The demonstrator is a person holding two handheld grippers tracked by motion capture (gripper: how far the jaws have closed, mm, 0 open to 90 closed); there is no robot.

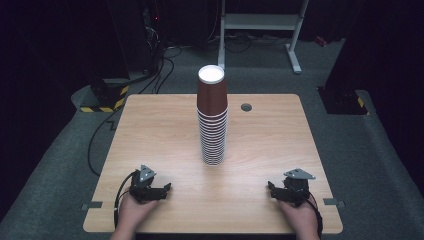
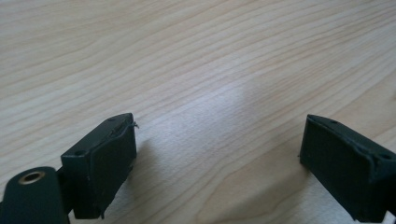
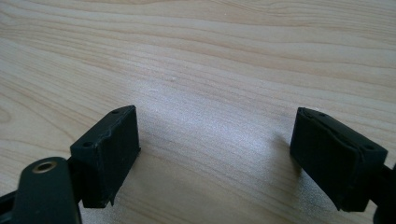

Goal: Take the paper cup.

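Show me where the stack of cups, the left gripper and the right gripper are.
stack of cups (image 1: 212,125): high view, on the ringed rims midway up the stack.
left gripper (image 1: 166,188): high view, between its fingertips.
right gripper (image 1: 270,187): high view, between its fingertips.

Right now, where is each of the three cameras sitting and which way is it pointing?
High view: above the near edge, facing forward and down on the wooden table and the stack of cups; both hands show, with the left gripper and right gripper.
Left gripper view: on the left gripper, looking along open jaws at bare tabletop.
Right gripper view: on the right gripper, likewise, jaws open.
Shared: all three show the same wood grain.
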